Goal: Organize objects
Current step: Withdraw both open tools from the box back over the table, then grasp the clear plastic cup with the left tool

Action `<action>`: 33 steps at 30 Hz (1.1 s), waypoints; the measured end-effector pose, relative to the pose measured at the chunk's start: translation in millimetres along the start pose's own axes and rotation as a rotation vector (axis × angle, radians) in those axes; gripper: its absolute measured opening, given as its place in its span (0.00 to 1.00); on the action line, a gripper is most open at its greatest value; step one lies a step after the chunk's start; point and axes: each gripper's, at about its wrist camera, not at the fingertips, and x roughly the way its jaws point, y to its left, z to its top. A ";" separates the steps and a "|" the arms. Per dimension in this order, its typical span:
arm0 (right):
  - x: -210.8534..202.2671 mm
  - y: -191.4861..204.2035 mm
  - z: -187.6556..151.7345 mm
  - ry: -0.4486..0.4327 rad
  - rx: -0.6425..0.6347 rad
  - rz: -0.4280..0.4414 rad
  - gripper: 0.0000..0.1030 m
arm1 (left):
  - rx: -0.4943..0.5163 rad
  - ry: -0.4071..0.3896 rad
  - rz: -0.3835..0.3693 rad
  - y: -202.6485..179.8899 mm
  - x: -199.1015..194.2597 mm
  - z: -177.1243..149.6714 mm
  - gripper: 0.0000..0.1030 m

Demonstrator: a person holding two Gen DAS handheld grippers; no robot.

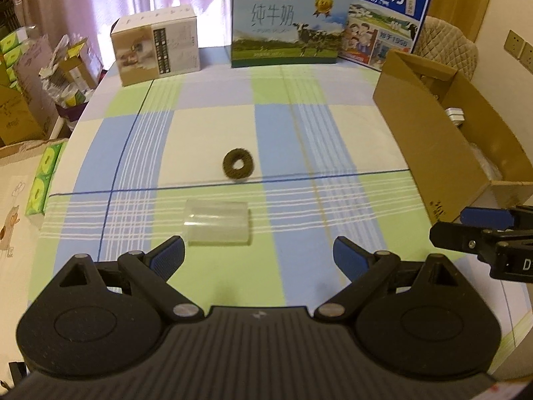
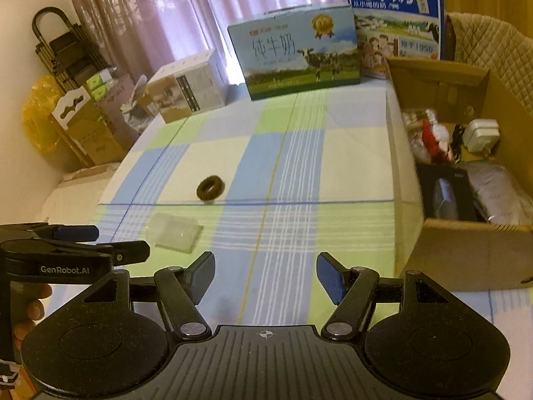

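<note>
- Left gripper (image 1: 259, 255) fingers spread wide, holding nothing, aimed at clear plastic container (image 1: 218, 222) lying on its side just ahead: likely the next pick.
- Right gripper (image 2: 263, 275) likewise spread and empty, near the open cardboard box (image 2: 466, 253).
- Dark fuzzy ring (image 1: 238, 164) on the checked tablecloth (image 1: 333, 133), beyond the container.
- Box already holding assorted items, probably the destination.

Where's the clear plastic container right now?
The clear plastic container lies on the checked tablecloth, just ahead of the open left gripper, nearer than the dark ring.
</note>
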 end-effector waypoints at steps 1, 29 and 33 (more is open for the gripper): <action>3.0 0.6 -1.2 0.008 0.002 -0.002 0.63 | -0.002 0.004 0.001 2.9 1.1 -1.2 0.92; 68.4 2.6 -1.6 0.157 0.041 -0.024 0.63 | -0.010 0.123 0.047 38.1 70.1 -4.6 0.91; 75.6 -2.6 -0.2 0.172 0.056 -0.040 0.63 | 0.008 0.139 0.057 41.1 87.4 -2.0 0.91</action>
